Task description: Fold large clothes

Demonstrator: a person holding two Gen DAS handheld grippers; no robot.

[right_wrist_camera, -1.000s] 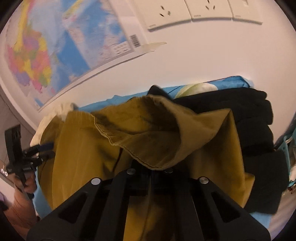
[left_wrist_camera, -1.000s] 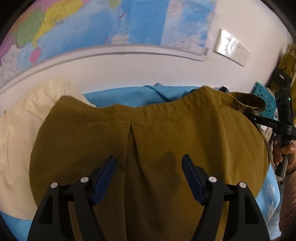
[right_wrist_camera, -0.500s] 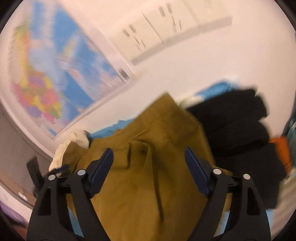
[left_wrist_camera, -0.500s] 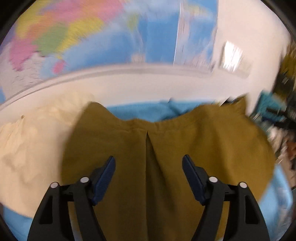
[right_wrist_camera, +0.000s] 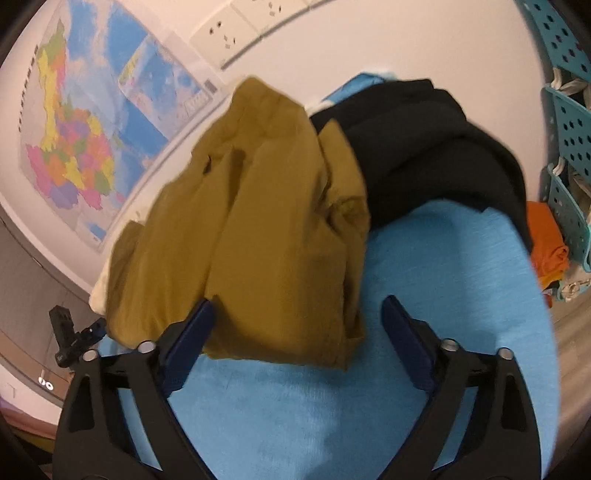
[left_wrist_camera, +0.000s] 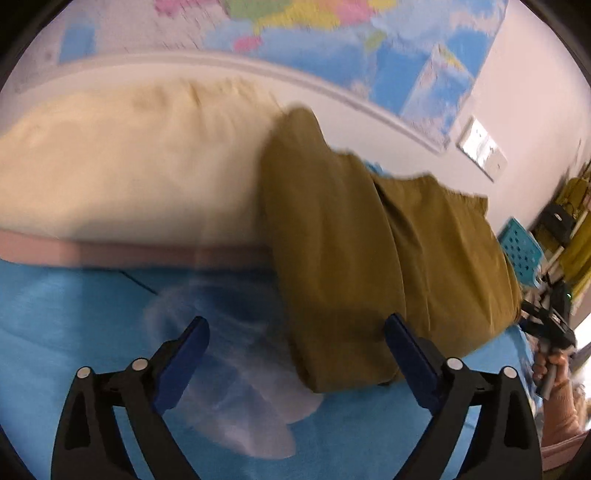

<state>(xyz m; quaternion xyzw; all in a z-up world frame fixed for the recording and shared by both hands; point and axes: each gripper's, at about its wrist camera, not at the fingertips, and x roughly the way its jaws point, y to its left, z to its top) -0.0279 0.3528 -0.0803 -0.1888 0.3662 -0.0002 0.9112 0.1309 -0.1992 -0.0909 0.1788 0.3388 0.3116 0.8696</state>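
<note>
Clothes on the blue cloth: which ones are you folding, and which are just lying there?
Being folded:
- mustard-brown cotton garment, folded, released
- open left gripper, open right gripper

Lying about:
- black clothes pile
- cream fabric heap
- orange cloth
- teal perforated baskets

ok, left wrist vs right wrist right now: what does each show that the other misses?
Left wrist only: the big cream garment beside the olive garment, and the right tongs in a hand.

Right wrist only: the black clothes, orange cloth, teal baskets and wall sockets.

Both: the folded olive garment on the blue cover, the wall map, and open, empty tongs.
</note>
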